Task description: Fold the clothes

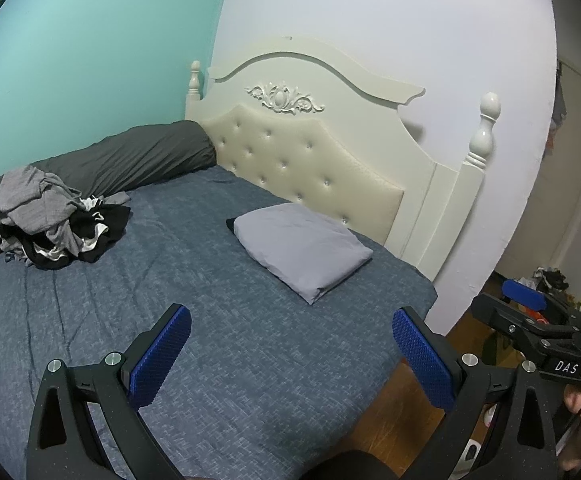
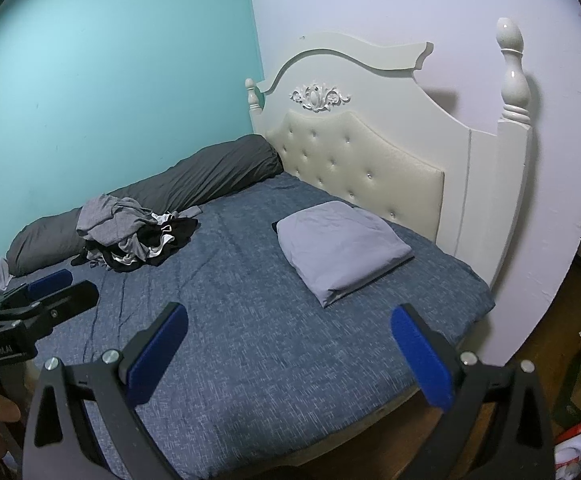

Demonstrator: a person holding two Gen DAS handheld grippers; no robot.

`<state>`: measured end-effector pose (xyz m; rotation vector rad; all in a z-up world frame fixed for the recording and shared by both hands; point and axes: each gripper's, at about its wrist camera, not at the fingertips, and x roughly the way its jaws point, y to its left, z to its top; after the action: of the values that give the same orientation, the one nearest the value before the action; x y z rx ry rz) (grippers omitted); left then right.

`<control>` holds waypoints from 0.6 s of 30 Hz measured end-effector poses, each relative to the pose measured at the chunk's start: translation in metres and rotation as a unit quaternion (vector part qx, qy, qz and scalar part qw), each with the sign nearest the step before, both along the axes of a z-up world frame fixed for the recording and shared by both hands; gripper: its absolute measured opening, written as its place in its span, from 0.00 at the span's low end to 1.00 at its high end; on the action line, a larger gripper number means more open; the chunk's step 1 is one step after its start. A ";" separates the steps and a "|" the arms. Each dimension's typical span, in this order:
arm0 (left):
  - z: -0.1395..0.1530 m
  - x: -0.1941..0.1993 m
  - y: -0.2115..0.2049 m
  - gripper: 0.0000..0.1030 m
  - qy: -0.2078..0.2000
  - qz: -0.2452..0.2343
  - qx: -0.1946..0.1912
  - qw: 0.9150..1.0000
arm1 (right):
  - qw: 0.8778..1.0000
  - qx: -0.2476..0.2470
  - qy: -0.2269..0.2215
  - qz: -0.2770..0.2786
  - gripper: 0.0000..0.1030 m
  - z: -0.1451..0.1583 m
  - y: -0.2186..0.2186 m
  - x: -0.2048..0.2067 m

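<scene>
Both the left gripper [image 1: 290, 354] and the right gripper [image 2: 288, 354] hung spread wide and empty over the near edge of the bed [image 1: 250, 360]. The heap of clothes [image 1: 56, 222] lay far ahead to their left against a grey bolster [image 1: 130, 160]: soft, light, tangled, probably best pinched at a loose top edge. A folded grey sheet [image 1: 302, 254] lay ahead to the right, nothing between.

Both views are lit dim and cool, blue-tinted. Hard shadows are thrown to the right of the headboard [image 2: 370, 92] and its post [image 2: 512, 80] onto the wall, so light is placed toward 9 o'clock. Strong fisheye bending and black vignette are seen at the corners. Centre detail is rendered sharp, edges soft; a faint glare is caught on the post.
</scene>
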<state>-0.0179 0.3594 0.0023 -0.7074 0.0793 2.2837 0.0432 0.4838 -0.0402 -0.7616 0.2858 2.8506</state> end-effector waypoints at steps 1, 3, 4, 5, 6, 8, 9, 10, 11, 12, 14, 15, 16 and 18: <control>0.000 0.000 0.000 1.00 0.000 0.000 0.000 1.000 | 1.000 0.000 0.000 -0.001 0.99 0.000 0.000 0.001; 0.000 0.001 -0.001 1.00 0.001 0.001 -0.001 1.000 | 1.000 -0.001 0.001 -0.002 0.99 -0.001 0.001 0.002; 0.000 0.001 -0.001 1.00 0.002 0.001 -0.002 1.000 | 1.000 -0.002 0.001 -0.003 0.99 -0.001 0.001 0.003; 0.000 0.002 0.000 1.00 0.002 0.001 -0.003 1.000 | 1.000 -0.003 0.001 -0.004 0.99 -0.001 0.001 0.003; 0.000 0.002 0.000 1.00 0.002 0.001 -0.004 1.000 | 1.000 -0.004 0.000 -0.004 0.99 -0.001 0.001 0.003; -0.001 0.003 0.001 1.00 0.003 0.001 -0.006 1.000 | 1.000 -0.005 0.000 -0.006 0.99 -0.002 0.001 0.004; -0.001 0.003 0.001 1.00 0.003 0.001 -0.007 1.000 | 1.000 -0.005 0.000 -0.007 0.99 -0.002 0.001 0.005; -0.001 0.004 0.001 1.00 0.004 0.001 -0.008 1.000 | 1.000 -0.005 -0.001 -0.007 0.99 -0.002 0.001 0.005; -0.001 0.004 0.001 1.00 0.005 0.001 -0.010 1.000 | 1.000 -0.005 -0.001 -0.008 0.99 -0.002 0.002 0.006; -0.001 0.004 0.001 1.00 0.004 0.002 -0.009 1.000 | 1.000 -0.006 -0.001 -0.009 0.99 -0.002 0.002 0.006; -0.002 0.003 0.002 1.00 0.006 0.004 -0.012 1.000 | 1.000 -0.006 -0.001 -0.010 0.99 -0.003 0.003 0.007; -0.002 0.004 0.002 1.00 0.005 0.003 -0.012 1.000 | 1.000 -0.006 -0.001 -0.010 0.99 -0.003 0.003 0.008; -0.002 0.005 0.002 1.00 0.006 0.002 -0.012 1.000 | 1.000 -0.006 -0.001 -0.010 0.99 -0.003 0.003 0.008; -0.002 0.005 0.003 1.00 0.007 0.002 -0.013 1.000 | 1.000 -0.006 -0.002 -0.012 0.99 -0.003 0.003 0.008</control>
<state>-0.0125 0.3620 0.0006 -0.7049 0.1154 2.2948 0.0512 0.4866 -0.0433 -0.7616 0.3082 2.8276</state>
